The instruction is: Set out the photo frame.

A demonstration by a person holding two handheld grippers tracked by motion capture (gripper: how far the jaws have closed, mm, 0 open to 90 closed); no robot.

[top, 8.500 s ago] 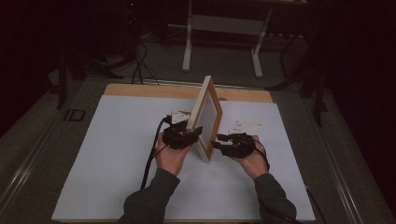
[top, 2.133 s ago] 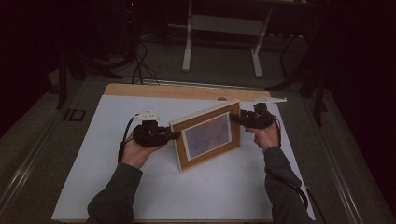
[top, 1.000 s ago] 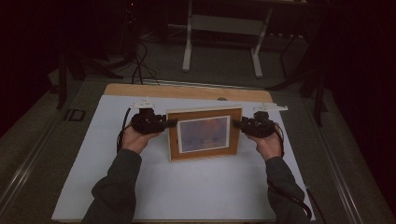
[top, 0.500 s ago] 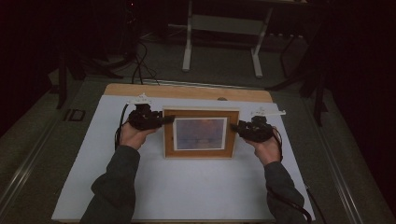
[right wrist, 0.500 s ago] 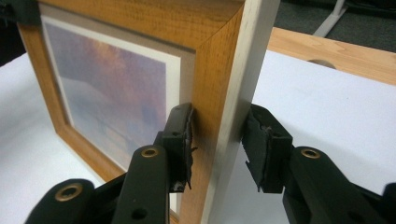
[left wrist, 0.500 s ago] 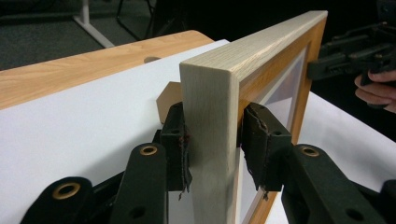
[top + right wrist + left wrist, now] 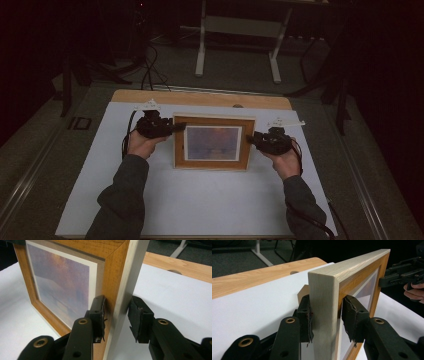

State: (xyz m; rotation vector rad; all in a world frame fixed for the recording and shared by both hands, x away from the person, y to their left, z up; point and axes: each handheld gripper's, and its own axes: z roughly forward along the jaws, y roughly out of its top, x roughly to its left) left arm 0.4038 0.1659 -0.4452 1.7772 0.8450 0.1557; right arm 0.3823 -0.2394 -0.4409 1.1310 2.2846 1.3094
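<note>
Frame: a wooden picture frame (image 7: 214, 143) stands on edge on the white table cover (image 7: 200, 200), a little far of the middle, its pictured face turned toward the near side. It leans slightly back.
Frame detail: pale wood on the outer edges, orange-brown wood on the face, a white mat around a purple and orange print (image 7: 62, 287).
Left gripper: the left gripper (image 7: 325, 315) sits at the frame's left edge, with that edge between its jaws. One pad (image 7: 306, 315) lies against the frame's back; the other pad (image 7: 350, 317) stands just clear of the face, a thin gap visible. The jaws have just been opening, at about the frame's thickness, not clamping.
Right gripper: the right gripper (image 7: 116, 315) sits at the frame's right edge, with that edge between its jaws. One pad (image 7: 98, 315) lies against the face; the other pad (image 7: 137, 317) stands just off the back edge. The jaws have just been closing, and no firm clamp on both sides shows.
Hands: the left hand (image 7: 142, 145) and the right hand (image 7: 285, 162) hold the grippers level with the frame's lower half, forearms entering from the near side.
Table: a bare wooden strip (image 7: 200, 98) runs along the far edge beyond the white cover, with a round hole (image 7: 238, 105) in it.
Surroundings: dark floor and a white stand (image 7: 237, 45) lie beyond the table.
</note>
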